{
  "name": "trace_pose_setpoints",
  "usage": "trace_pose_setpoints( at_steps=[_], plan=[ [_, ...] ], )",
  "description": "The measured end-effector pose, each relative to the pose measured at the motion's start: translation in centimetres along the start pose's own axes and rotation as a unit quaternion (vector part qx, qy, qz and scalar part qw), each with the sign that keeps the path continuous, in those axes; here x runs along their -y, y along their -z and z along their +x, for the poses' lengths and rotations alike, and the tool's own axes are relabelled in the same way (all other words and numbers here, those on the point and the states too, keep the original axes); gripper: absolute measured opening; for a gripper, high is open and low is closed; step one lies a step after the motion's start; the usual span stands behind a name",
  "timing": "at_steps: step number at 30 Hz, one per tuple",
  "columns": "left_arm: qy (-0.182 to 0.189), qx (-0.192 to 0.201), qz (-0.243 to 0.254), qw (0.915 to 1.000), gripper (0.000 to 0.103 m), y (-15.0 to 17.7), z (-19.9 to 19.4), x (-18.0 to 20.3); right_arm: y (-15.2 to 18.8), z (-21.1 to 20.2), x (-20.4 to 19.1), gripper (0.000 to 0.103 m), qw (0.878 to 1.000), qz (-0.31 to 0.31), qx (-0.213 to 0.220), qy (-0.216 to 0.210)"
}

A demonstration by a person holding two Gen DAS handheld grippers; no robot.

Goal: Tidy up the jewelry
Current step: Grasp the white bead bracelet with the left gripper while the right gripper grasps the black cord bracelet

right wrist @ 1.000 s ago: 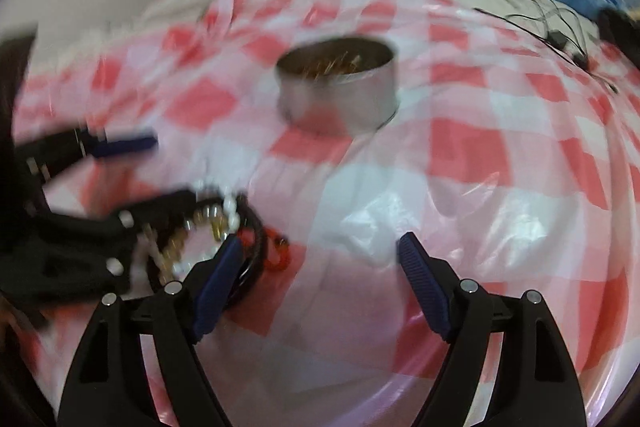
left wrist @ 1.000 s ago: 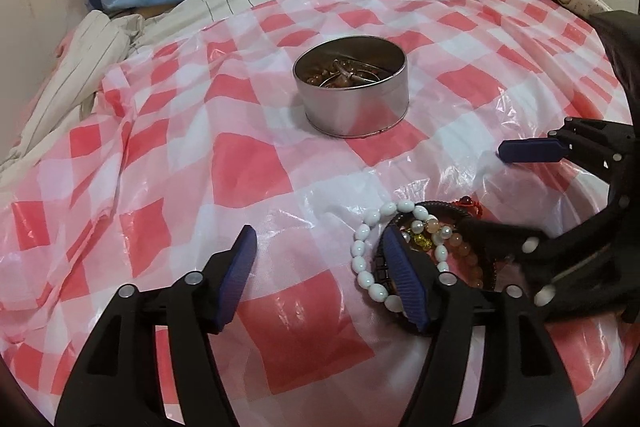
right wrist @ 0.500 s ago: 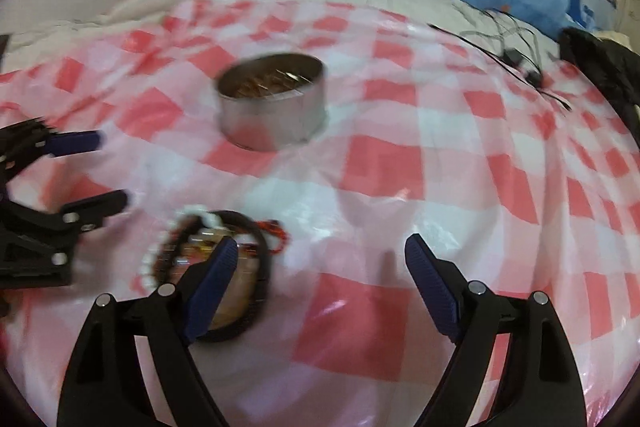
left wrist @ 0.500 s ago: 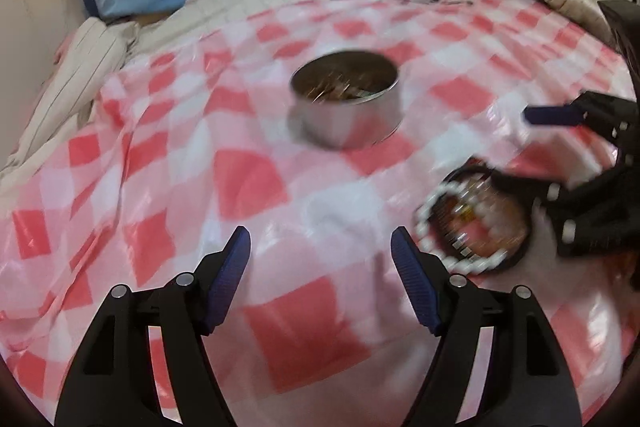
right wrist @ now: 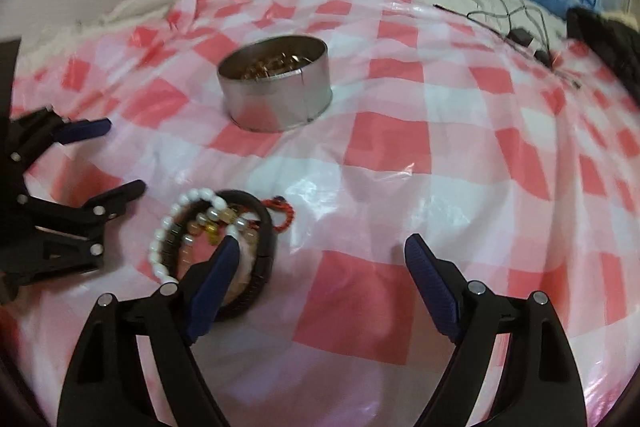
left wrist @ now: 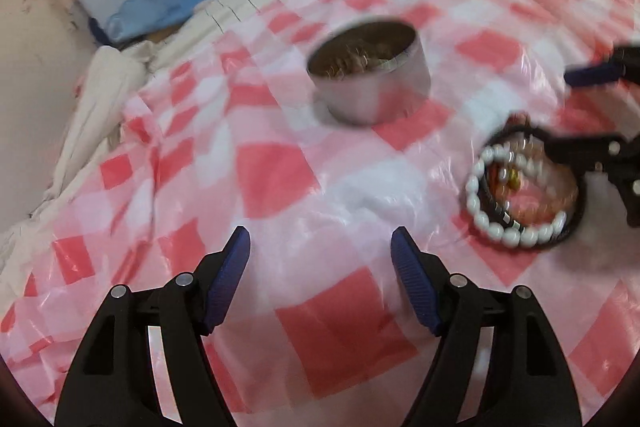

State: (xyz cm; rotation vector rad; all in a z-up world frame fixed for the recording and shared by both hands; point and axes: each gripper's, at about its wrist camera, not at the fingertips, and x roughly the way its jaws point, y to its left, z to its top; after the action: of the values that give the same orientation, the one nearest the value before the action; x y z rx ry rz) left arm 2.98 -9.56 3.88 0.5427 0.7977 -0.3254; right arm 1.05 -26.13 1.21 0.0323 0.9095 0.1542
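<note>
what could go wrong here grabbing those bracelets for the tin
1. The bracelets lie tangled in one pile, the white bead bracelet overlapping the black band; a pinch may lift several or drop some.
2. The plastic checked sheet is wrinkled and could get pinched too.
3. The open right gripper has one finger over the pile and may push it.

The round silver metal tin [left wrist: 370, 79] is motion-blurred in the left wrist view, its contents unreadable. The pile of beaded bracelets [right wrist: 218, 243] is partly hidden behind a blue-padded finger [right wrist: 212, 287] of the right gripper [right wrist: 320, 291].
</note>
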Motion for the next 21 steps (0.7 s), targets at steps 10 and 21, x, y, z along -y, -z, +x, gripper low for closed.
trace_pose_setpoints(
  at_steps=[10, 21],
  plan=[
    [0.048, -0.031, 0.010, 0.9984, 0.070, -0.3, 1.6, 2.2, 0.3, 0.7, 0.1, 0.082, 0.999, -0.014, -0.013, 0.048],
    [0.081, 0.015, -0.011, 0.9965, 0.070, -1.5, 0.3, 1.7, 0.6, 1.3, -0.5, 0.082, 0.998, -0.029, -0.024, 0.057]
  ],
)
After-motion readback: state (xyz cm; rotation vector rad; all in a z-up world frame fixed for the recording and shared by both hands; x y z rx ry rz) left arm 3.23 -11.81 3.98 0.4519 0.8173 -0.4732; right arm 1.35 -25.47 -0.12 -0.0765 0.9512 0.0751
